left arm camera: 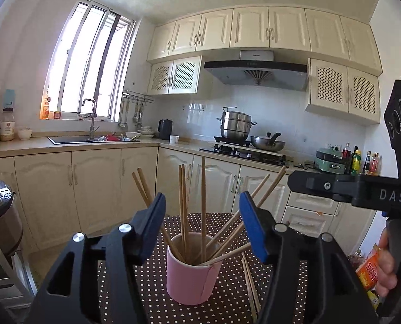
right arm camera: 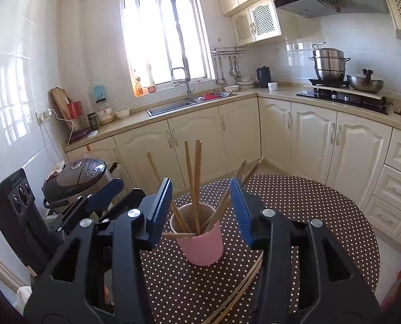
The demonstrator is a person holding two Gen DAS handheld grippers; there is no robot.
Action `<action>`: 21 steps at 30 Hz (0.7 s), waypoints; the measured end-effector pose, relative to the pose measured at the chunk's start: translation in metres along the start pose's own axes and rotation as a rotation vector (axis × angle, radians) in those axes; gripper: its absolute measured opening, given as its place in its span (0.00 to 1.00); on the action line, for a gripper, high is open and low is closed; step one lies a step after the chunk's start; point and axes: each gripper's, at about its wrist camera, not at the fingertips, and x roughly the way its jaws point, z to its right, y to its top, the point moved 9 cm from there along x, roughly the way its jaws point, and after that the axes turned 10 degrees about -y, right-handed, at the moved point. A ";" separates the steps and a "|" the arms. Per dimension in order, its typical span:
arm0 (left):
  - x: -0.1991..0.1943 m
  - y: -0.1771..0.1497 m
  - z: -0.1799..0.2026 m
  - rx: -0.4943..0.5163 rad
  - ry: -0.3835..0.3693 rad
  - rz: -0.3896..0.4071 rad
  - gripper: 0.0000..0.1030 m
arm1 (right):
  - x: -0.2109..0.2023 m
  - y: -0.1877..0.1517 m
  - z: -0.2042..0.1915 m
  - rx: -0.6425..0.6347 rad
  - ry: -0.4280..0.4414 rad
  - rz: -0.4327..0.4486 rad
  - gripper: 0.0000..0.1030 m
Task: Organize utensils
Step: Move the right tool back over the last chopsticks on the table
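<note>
A pink cup stands on the brown polka-dot table and holds several wooden chopsticks fanned outward. A few loose chopsticks lie on the cloth to its right. My left gripper is open and empty, its blue pads level with the cup's rim on either side. In the right wrist view the same cup stands between the open, empty right gripper, and the loose chopsticks lie in front of it. The right gripper's body shows at the right of the left view.
A rice cooker stands left of the table. Kitchen counters, a sink and a stove with pots run along the far walls. An orange packet lies at the right edge.
</note>
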 end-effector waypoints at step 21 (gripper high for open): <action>-0.012 -0.036 0.031 0.070 0.031 -0.171 0.57 | -0.026 -0.056 0.048 0.071 -0.046 -0.068 0.44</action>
